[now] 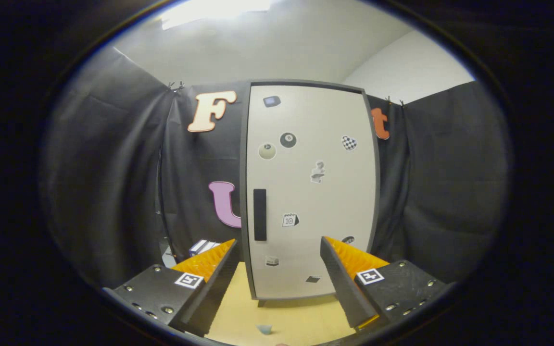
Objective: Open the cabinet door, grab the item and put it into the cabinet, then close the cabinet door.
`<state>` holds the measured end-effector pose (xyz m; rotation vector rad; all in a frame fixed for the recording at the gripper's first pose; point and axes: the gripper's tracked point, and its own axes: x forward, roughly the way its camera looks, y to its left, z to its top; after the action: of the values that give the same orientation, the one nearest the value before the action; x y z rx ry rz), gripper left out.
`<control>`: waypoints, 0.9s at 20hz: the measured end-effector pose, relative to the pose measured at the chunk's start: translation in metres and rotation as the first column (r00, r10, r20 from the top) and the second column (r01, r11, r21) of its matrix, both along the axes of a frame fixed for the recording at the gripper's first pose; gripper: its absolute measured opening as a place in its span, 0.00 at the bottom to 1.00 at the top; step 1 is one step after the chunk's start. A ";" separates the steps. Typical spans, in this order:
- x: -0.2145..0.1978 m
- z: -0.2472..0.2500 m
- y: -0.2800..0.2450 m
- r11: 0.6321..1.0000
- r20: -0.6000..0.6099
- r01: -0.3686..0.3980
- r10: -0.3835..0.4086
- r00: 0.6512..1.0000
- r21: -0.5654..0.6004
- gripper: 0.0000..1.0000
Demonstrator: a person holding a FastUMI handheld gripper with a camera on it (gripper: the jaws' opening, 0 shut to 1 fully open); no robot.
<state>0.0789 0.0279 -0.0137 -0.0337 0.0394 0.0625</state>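
Nearest to me, my claw point(277, 245) is spread wide, its 2 fingers point(209, 259) well apart and pinching nothing; neither one touches anything. Between them, low on the tan tabletop point(286, 317), sits a small pale blue-grey thing point(264, 328), too small and blurred for me to say what it is. It rests just ahead of the finger bases, apart from both.

Beyond my fingers stands the cabinet point(308, 187), upright on the tabletop, its pale door point(334, 202) closed flush within a dark grey frame. A black vertical handle point(259, 214) sits on the door near its left edge, about halfway up, just beyond my left fingertip. Several small stickers point(288, 140) dot the door, among them 2 round ball shapes and a checkered heart.

Just past my left finger, beside the cabinet's lower left corner, I see a small white and blue object point(203, 246), partly hidden by the finger. Black cloth point(113, 168) hangs around the cabinet on both sides, with a white wall and ceiling above.
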 end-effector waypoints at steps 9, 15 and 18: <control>0.106 -0.015 0.036 0.999 -0.016 -0.049 0.049 0.999 0.001 1.00; 0.166 -0.025 0.052 0.999 -0.025 -0.052 0.053 0.998 0.013 1.00; 0.187 -0.037 0.053 0.999 -0.049 -0.037 0.037 0.998 0.004 0.96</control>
<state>0.2655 0.0812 -0.0502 -0.0294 0.0882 0.1004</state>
